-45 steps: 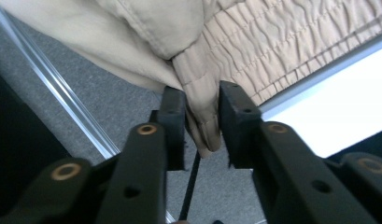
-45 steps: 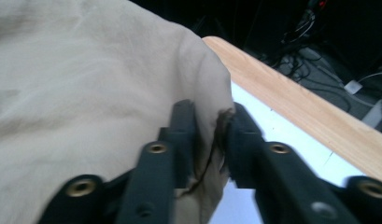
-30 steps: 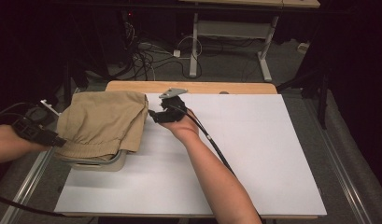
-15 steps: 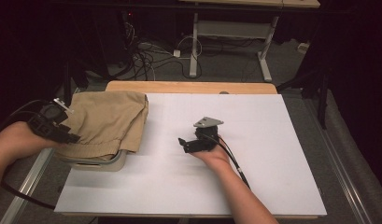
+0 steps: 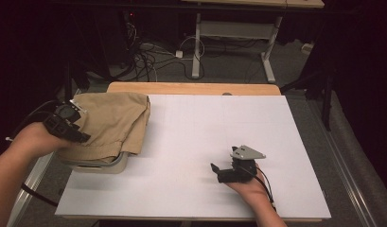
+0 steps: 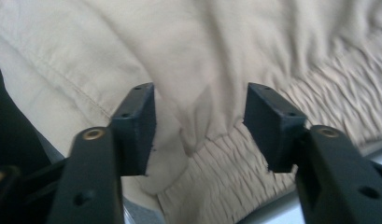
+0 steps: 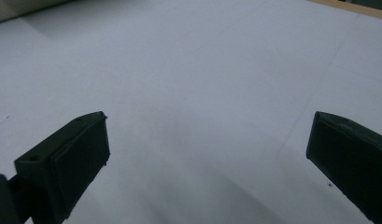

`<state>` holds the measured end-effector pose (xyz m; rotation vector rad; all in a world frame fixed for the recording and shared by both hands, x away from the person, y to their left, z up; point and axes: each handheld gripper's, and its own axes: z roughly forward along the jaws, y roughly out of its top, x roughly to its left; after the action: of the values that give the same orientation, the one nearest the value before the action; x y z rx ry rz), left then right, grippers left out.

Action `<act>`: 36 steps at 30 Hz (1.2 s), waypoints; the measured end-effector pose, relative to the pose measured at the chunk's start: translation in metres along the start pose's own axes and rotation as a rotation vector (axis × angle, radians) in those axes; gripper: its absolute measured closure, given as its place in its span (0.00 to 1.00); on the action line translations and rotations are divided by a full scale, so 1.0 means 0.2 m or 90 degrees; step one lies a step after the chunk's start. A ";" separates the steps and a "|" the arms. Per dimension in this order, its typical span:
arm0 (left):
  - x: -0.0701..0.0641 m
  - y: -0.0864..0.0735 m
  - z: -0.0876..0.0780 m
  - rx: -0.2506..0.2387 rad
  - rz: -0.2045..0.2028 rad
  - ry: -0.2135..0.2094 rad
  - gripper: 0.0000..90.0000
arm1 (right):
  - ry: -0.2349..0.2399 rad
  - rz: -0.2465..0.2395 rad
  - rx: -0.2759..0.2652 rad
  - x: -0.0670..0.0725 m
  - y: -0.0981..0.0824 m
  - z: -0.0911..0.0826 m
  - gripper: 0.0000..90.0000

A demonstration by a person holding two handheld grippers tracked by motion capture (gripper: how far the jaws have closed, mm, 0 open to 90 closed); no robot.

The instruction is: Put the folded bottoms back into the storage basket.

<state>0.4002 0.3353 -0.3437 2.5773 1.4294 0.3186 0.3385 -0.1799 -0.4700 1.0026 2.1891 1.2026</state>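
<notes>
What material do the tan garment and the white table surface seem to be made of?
The tan garment looks like soft woven fabric, probably cotton: matte, creased, with a stitched seam and a gathered, ribbed band that suggests elastic. The white table surface looks like a smooth, hard, matte board with faint straight lines; whether it is laminate, plastic or paper cannot be told.

The tan garment is soft woven cloth, matt, with a stitched seam and a gathered, ribbed elastic band along one edge. It lies over a pale grey bin at the counter's left edge, whose rim looks like smooth plastic with a slight sheen. The counter is covered by a smooth, matt white sheet; a strip of light, satin-finished wood shows at its far edge. The left gripper has matt black plastic fingers with brass-coloured screws; the right gripper has the same matt black finish, with a dull grey metal plate on top.
</notes>
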 end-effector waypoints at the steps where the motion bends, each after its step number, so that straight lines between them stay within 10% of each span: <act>1: 0.00 0.00 0.00 0.000 0.000 0.000 0.60 | -0.005 -0.001 -0.001 0.00 -0.02 -0.03 0.00; 7: 0.01 0.00 0.05 -0.002 0.003 0.005 0.97 | -0.012 -0.007 -0.008 0.00 -0.07 -0.14 0.00; 26: -0.04 0.00 0.41 0.103 0.032 -0.011 0.97 | -0.020 0.020 -0.046 -0.06 -0.12 -0.20 0.01; 36: 0.01 0.01 0.31 0.019 0.002 -0.025 0.96 | -0.018 0.015 -0.039 -0.04 -0.12 -0.19 0.01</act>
<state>0.4201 0.3330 -0.4023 2.5942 1.4277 0.2474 0.3093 -0.2147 -0.4716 1.0168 2.1110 1.2513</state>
